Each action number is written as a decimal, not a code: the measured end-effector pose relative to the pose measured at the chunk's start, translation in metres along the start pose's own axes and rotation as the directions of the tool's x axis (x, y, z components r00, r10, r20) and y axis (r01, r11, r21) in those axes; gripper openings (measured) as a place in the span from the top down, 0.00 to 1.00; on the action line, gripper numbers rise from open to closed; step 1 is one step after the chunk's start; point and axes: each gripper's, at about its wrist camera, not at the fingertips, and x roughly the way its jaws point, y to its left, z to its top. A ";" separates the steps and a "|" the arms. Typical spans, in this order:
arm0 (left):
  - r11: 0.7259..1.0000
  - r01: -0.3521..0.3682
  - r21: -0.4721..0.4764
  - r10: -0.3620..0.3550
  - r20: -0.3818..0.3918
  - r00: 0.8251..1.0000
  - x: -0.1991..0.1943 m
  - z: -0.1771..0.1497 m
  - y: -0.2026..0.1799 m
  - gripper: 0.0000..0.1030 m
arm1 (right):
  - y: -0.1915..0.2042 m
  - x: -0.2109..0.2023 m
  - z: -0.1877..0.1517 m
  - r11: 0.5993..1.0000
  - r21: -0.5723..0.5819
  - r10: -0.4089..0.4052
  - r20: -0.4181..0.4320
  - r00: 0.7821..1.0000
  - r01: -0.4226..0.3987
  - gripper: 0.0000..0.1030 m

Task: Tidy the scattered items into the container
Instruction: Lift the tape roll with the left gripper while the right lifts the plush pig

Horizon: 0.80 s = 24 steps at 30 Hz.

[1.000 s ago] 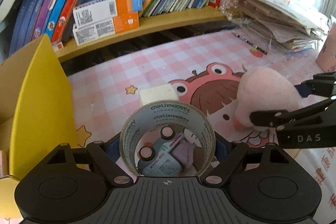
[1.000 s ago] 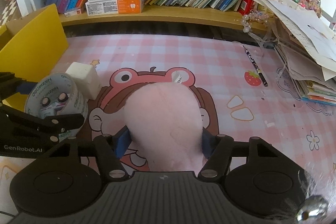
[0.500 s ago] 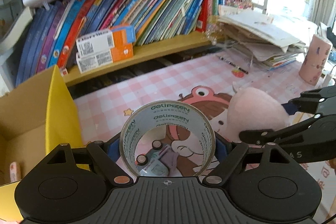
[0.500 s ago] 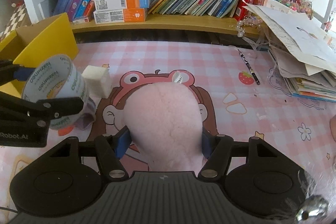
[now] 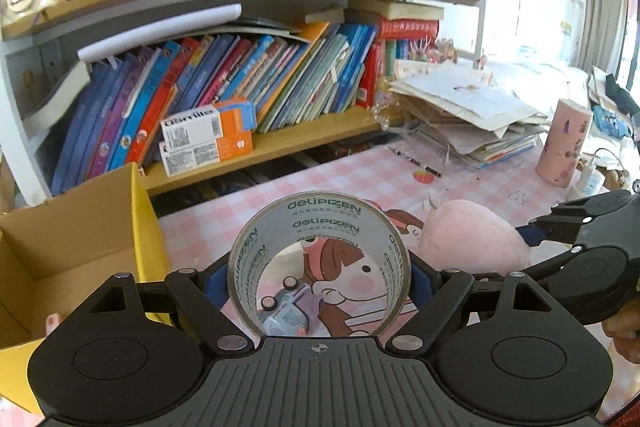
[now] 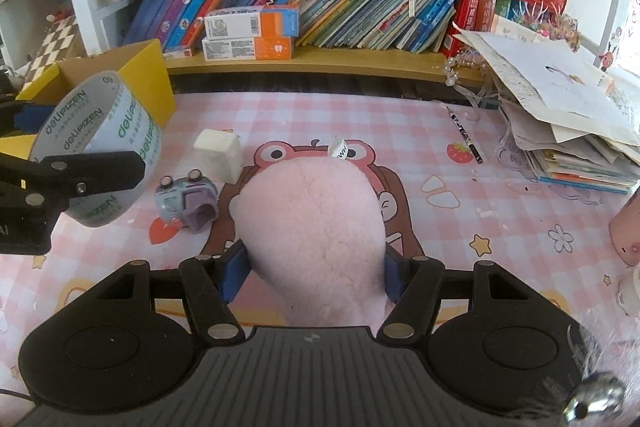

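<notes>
My left gripper (image 5: pixel 319 279) is shut on a roll of clear tape (image 5: pixel 324 215) and holds it above the pink checked mat. The open yellow cardboard box (image 5: pixel 80 227) stands just left of it. My right gripper (image 6: pixel 314 267) is shut on a pink plush toy (image 6: pixel 312 203), also lifted off the mat. In the right wrist view the tape roll (image 6: pixel 100 131) hangs at the left, in front of the box (image 6: pixel 148 79). A small grey-purple toy car (image 6: pixel 188 203) and a white block (image 6: pixel 218 155) lie on the mat between the two grippers.
A bookshelf with two orange-and-white cartons (image 6: pixel 252 23) runs along the back. A loose stack of papers (image 6: pixel 560 115) fills the right side, with a pencil (image 6: pixel 464 135) beside it. A pink cup (image 5: pixel 564 143) stands at the far right.
Both grippers have risen with their loads. The left view now looks higher, shows more of the box's inside, and the white block has dropped out of it.
</notes>
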 end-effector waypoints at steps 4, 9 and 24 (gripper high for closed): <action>1.000 0.007 -0.002 -0.007 0.015 1.000 -0.013 -0.004 0.000 0.18 | 0.006 -0.014 -0.005 1.000 -0.004 -0.003 0.015 1.000 0.003 0.39; 1.000 0.026 0.004 -0.027 0.030 0.999 -0.028 -0.009 -0.001 0.18 | 0.013 -0.029 -0.012 1.000 0.004 -0.017 0.025 1.000 0.016 0.39; 0.997 0.075 0.023 -0.076 0.051 0.996 -0.069 -0.024 0.009 0.18 | 0.045 -0.056 -0.028 0.999 0.014 -0.031 0.023 0.999 0.031 0.39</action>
